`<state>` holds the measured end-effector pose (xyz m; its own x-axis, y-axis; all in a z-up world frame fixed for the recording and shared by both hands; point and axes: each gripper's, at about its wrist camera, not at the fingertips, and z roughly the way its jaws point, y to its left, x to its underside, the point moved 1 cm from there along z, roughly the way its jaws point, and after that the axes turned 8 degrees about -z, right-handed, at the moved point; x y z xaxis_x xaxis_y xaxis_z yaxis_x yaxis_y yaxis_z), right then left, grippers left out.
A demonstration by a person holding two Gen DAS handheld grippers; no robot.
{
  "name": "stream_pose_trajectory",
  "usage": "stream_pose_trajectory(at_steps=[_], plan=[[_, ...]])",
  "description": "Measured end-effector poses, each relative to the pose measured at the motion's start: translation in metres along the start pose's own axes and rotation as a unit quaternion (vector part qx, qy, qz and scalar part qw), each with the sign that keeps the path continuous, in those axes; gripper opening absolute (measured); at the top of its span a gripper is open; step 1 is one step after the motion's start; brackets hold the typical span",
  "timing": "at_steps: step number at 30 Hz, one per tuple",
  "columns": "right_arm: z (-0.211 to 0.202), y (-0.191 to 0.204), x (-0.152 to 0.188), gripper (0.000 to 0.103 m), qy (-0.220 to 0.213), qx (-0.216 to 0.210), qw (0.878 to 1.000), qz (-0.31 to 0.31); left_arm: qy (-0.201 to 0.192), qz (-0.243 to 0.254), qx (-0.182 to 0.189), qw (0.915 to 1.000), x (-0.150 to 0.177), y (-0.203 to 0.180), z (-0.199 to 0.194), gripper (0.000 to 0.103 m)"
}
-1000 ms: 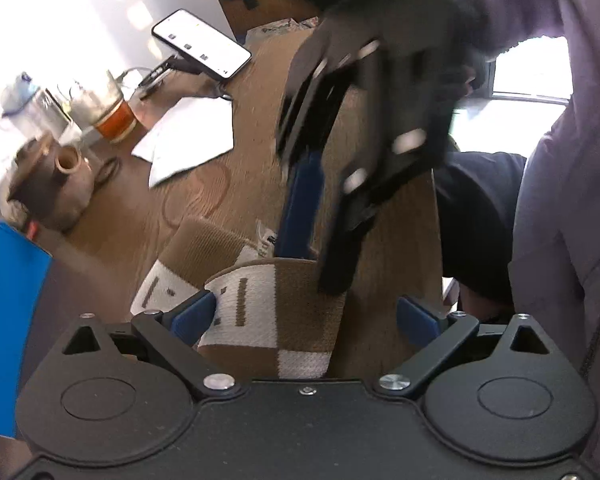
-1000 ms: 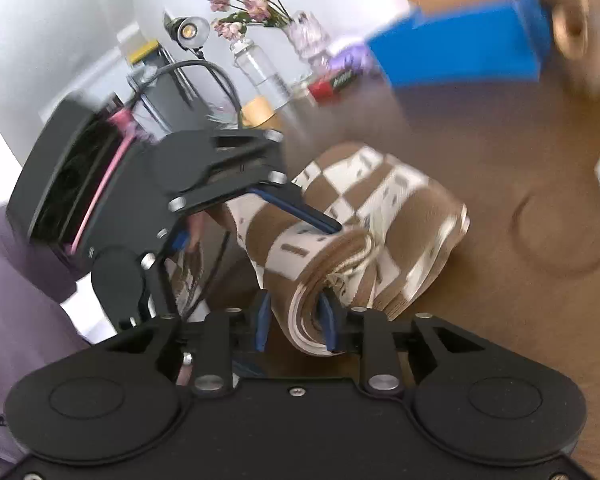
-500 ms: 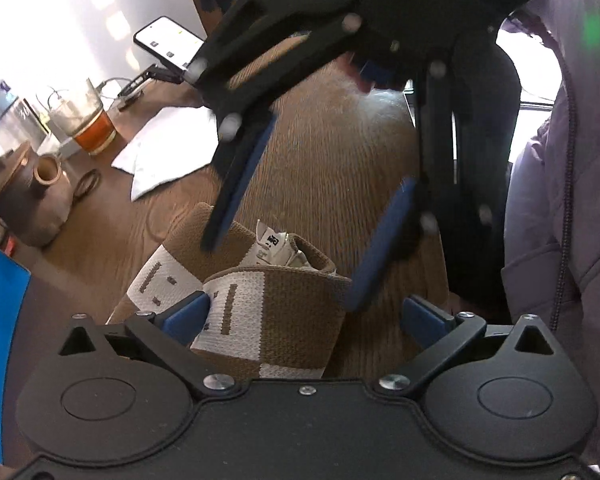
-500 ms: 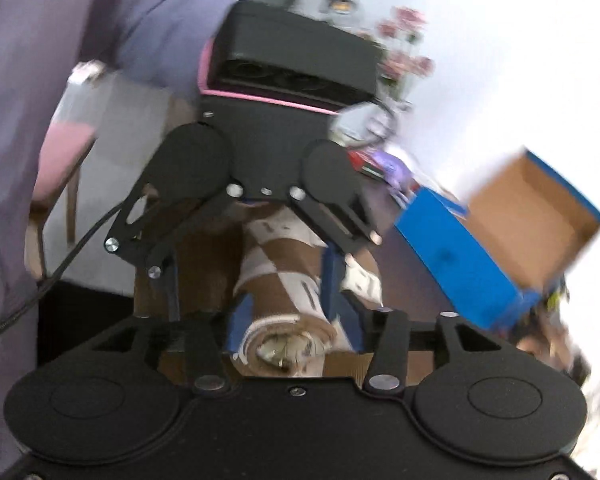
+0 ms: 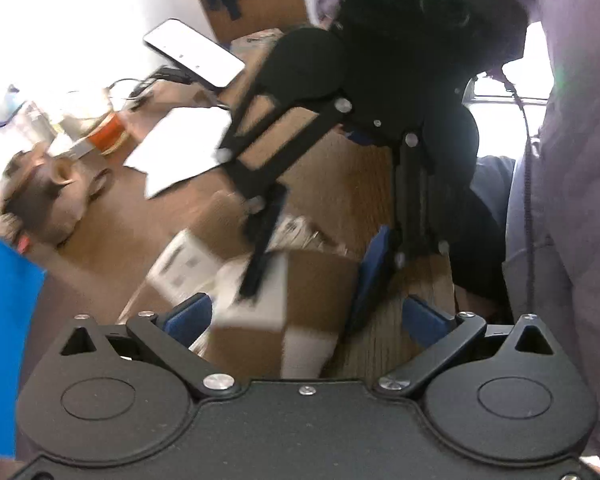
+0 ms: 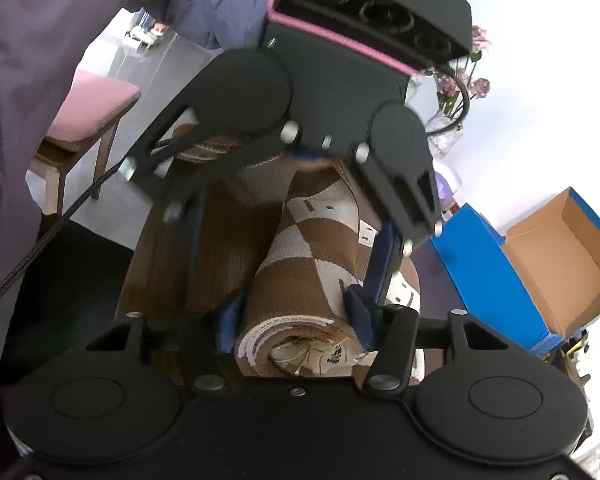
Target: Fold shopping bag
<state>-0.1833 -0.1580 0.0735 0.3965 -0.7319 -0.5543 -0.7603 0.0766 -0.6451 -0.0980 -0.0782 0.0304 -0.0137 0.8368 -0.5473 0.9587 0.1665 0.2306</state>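
Observation:
The shopping bag is a brown and white checked knit rolled into a thick bundle [image 6: 300, 280]. My right gripper [image 6: 294, 316] is shut on the near end of the roll, blue pads pressing both sides. In the left wrist view the bag [image 5: 296, 300] lies on the wooden table between my left gripper's wide-open fingers [image 5: 306, 316], touching the left pad. The right gripper [image 5: 312, 272] reaches down over the roll from the far side. In the right wrist view the left gripper [image 6: 284, 240] straddles the roll's far end, open.
A wooden table [image 5: 340, 184] holds a phone [image 5: 194, 52], white paper [image 5: 180, 148], a tea glass [image 5: 108, 136] and a clay teapot [image 5: 48, 196]. An open blue box [image 6: 540, 260] stands to one side, flowers in a vase [image 6: 456, 96] behind. My purple-sleeved arm [image 5: 572, 200] fills the right.
The right gripper has swung from the roll's side round to its end, keeping hold of it. The left gripper stays open around the roll; the views have shifted slightly closer.

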Motion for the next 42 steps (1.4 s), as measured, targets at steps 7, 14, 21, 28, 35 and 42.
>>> stream_pose_trajectory(at_steps=[7,14,21,28,35,42], plan=[[-0.016,0.011,0.013,0.056,-0.015,0.02,0.999,-0.022,0.054,-0.032,-0.164,0.9845,0.049,0.013,-0.077,0.102],[-0.024,-0.011,0.026,0.056,-0.024,-0.018,0.999,-0.029,0.104,0.019,-0.17,0.9797,0.103,-0.014,-0.057,0.09],[-0.038,-0.014,0.035,0.056,-0.023,-0.026,0.997,-0.07,0.032,0.03,-0.138,0.9895,0.092,-0.008,-0.032,0.031],[-0.055,-0.04,0.045,0.055,-0.042,-0.079,0.996,0.005,-0.093,-0.101,0.079,0.9874,0.057,0.016,-0.085,0.016],[-0.058,-0.077,0.069,0.052,-0.096,-0.156,0.967,0.179,-0.078,-0.254,0.073,0.9612,0.04,0.054,-0.026,0.022],[-0.051,-0.107,0.099,0.042,-0.099,-0.167,0.916,0.351,-0.091,-0.506,-0.024,0.8577,0.052,0.098,-0.003,0.04]])
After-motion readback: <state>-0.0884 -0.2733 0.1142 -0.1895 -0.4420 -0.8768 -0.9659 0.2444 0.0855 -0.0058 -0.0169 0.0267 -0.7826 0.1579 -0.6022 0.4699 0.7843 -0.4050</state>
